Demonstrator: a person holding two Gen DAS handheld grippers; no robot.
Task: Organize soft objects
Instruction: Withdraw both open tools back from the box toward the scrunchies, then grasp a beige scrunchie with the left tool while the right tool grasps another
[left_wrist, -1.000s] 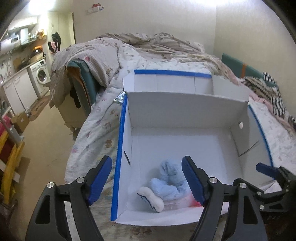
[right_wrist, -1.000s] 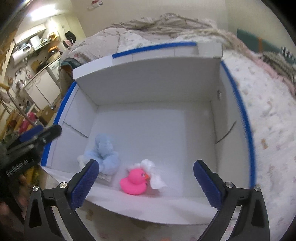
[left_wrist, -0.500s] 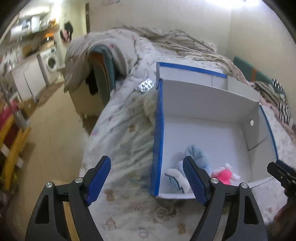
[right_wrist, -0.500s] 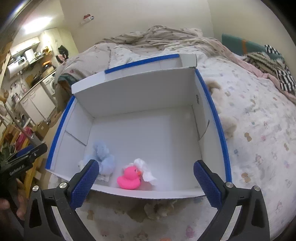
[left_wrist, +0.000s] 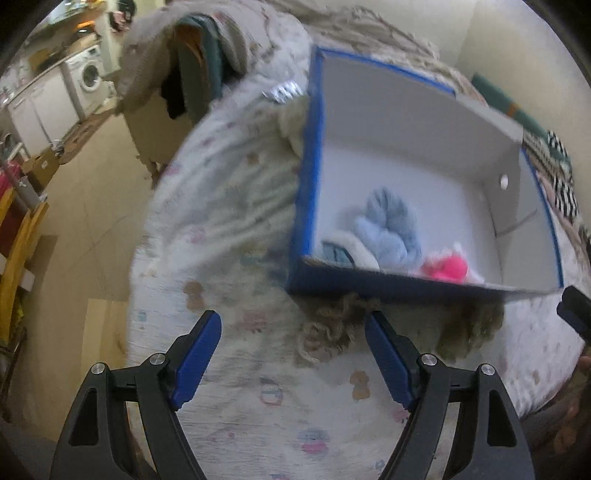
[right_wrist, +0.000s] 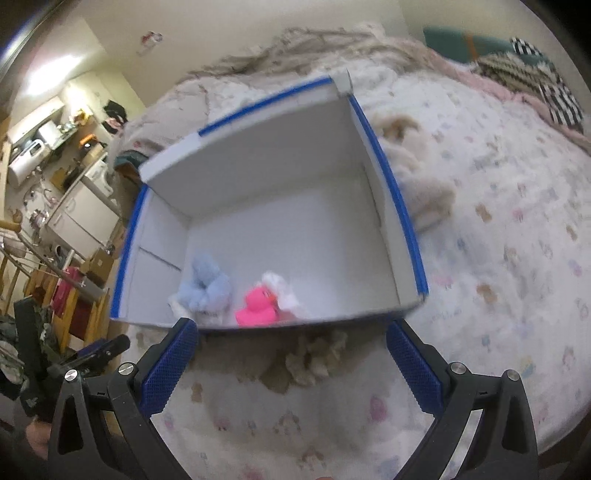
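Observation:
A white box with blue edges (left_wrist: 413, 107) (right_wrist: 277, 162) stands open on the bed. Inside lie a light blue plush (left_wrist: 391, 229) (right_wrist: 207, 284), a pink duck (left_wrist: 445, 267) (right_wrist: 256, 308) and a white soft item (right_wrist: 282, 290). A beige curly plush (left_wrist: 332, 328) (right_wrist: 310, 354) lies on the bedspread just in front of the box. Another beige plush (right_wrist: 417, 173) lies right of the box, and one more (left_wrist: 291, 125) left of it. My left gripper (left_wrist: 293, 356) and right gripper (right_wrist: 291, 365) are open and empty, held above the bedspread short of the box.
The patterned bedspread (left_wrist: 229, 229) (right_wrist: 498, 258) covers the bed. Its left edge drops to the floor (left_wrist: 85, 206). A chair with draped clothes (left_wrist: 192, 70) stands at the bed's far left. A washing machine (left_wrist: 90, 74) and cabinets stand beyond. Striped fabric (right_wrist: 554, 99) lies at the far right.
Both grippers have pulled back from over the box toward the near side of the bed. The beige plush in front of the box has come into view. Both stay open.

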